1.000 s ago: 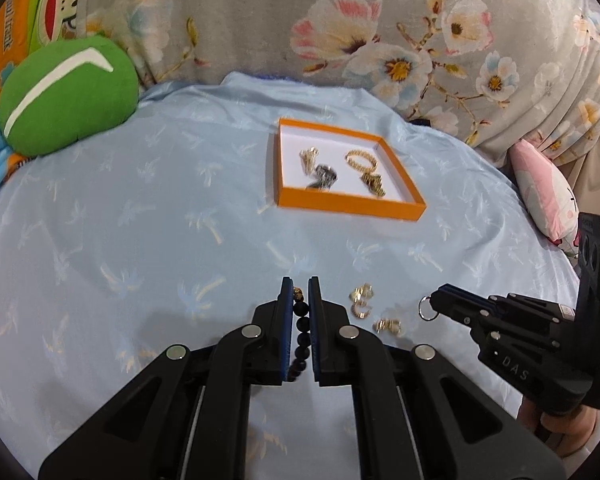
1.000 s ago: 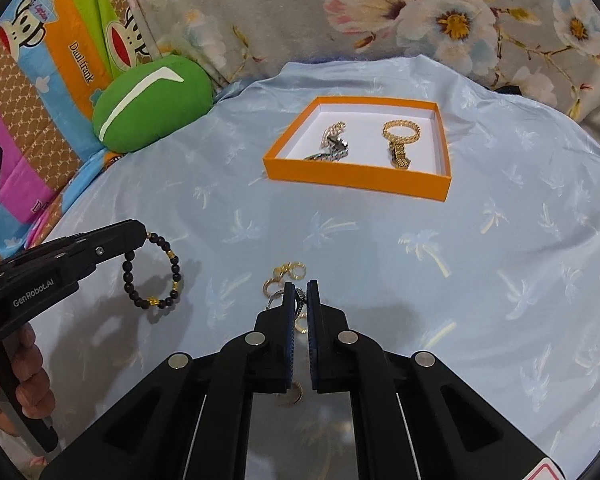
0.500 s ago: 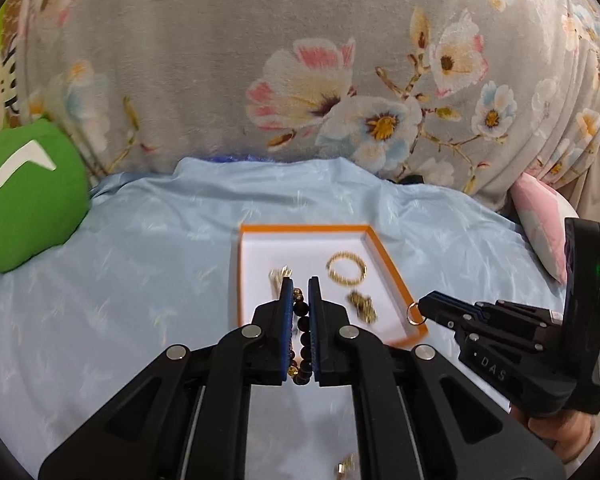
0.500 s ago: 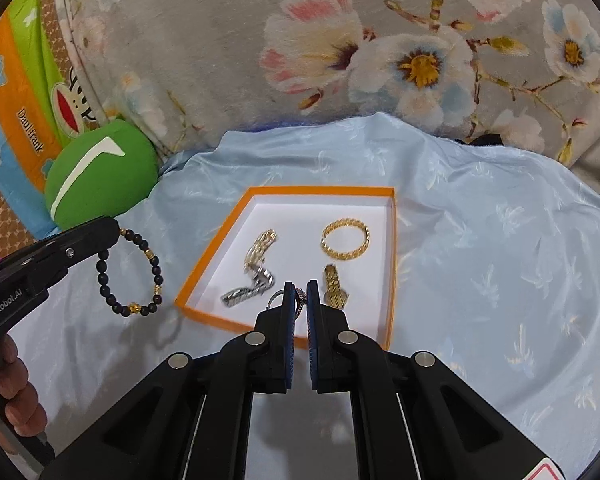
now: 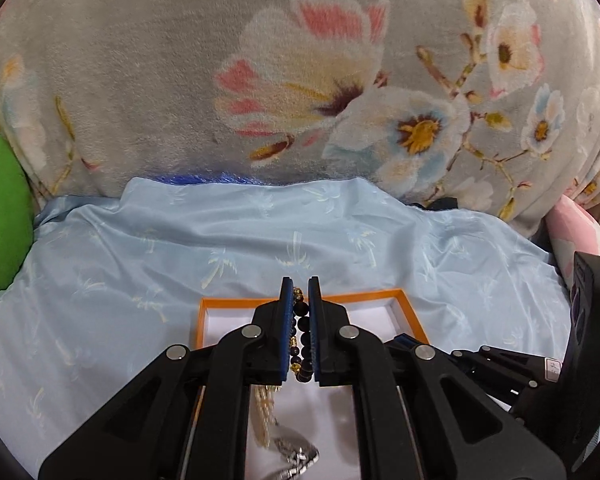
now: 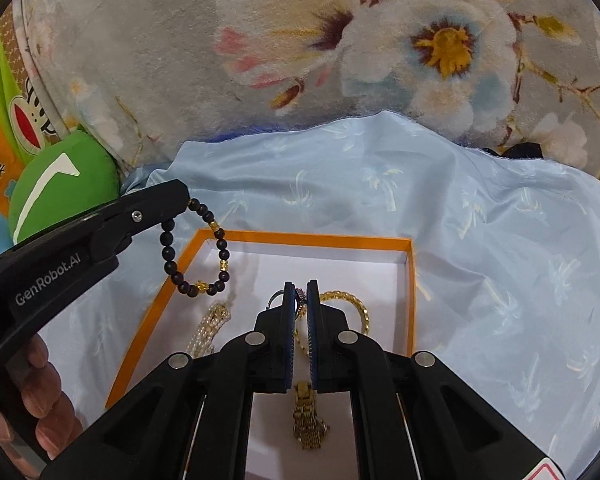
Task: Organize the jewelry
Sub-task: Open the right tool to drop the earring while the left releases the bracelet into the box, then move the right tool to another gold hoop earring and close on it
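My left gripper is shut on a black bead bracelet with a few gold beads. In the right wrist view that bracelet hangs from the left gripper's tip over the near-left corner of the orange box. My right gripper is shut on a small silver ring and hovers over the middle of the box. Inside the white-lined box lie a gold bracelet, a gold watch and a pale gold chain. The left wrist view shows the box rim under my fingers.
The box sits on a light blue sheet. A grey floral blanket rises right behind it. There is a green cushion at the left and a pink pillow at the right. A person's hand grips the left tool.
Both grippers have travelled forward across the sheet with their pieces and now hang over the orange box, which was well ahead of them before. Loose jewelry on the sheet has dropped out of view.
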The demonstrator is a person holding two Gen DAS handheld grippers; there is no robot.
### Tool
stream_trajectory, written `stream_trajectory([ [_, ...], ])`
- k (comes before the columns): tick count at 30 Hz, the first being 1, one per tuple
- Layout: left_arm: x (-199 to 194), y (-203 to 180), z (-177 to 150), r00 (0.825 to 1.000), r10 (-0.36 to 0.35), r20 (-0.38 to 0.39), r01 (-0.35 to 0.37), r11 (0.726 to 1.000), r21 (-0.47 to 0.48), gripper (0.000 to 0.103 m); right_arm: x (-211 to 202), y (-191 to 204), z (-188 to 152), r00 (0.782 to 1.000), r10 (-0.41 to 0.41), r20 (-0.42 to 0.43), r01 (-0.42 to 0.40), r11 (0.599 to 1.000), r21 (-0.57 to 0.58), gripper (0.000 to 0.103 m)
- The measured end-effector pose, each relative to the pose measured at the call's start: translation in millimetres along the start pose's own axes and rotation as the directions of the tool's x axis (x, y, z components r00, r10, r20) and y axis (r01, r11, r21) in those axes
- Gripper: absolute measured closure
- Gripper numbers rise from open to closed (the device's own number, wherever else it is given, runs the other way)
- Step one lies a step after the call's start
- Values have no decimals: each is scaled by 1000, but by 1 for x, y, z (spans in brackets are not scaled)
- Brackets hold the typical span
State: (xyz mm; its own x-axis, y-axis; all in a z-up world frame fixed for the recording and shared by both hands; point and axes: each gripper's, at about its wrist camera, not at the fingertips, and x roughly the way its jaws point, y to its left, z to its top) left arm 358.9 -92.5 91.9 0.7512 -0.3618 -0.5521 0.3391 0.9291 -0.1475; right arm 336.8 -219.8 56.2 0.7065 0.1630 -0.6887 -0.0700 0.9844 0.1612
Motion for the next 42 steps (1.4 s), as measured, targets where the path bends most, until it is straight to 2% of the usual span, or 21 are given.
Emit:
stream_trajectory([
  [8,34,13,2,999,17,-45,-18,1000,-25,96,44,9,14,998,-9,-68,6,999,-43,97],
  [10,38,18,1,999,12,-53,-14,999,-42,94,46,6,13,999,-20,-51,18,999,-35,91],
  [13,37,23,0,999,14,-51,-17,998,-58,87,38,0,11,999,-22,-23,22,1000,-14,90],
  [19,4,33,-5,1000,15,-20,-16,997,-79,87,-7,-7,-1,1000,2,28,-2,1000,18,90],
  [23,-38,37,-20,1000,25,-2,-25,997,-79,87,-50,-5,-30,999,16,39,-17,999,37,89],
  [27,-86,44,-53,1000,25,-18,-27,995,-98,85,-95,-5,-79,1000,14,22,-15,999,48,84],
  [29,-106,46,-74,999,23,-37,-26,994,-105,80,-114,-1,-104,1000,2,4,-2,999,36,83],
  [33,-146,46,-122,995,41,-87,-50,992,-112,80,-148,16,-155,999,-18,-40,17,1000,-18,83],
  [36,-168,44,-152,991,29,-129,-44,992,-122,80,-170,32,-190,997,-22,-74,18,998,-53,82],
  [42,-199,30,-199,982,10,-190,-34,992,-123,80,-193,56,-235,992,17,-123,-24,998,-59,81],
])
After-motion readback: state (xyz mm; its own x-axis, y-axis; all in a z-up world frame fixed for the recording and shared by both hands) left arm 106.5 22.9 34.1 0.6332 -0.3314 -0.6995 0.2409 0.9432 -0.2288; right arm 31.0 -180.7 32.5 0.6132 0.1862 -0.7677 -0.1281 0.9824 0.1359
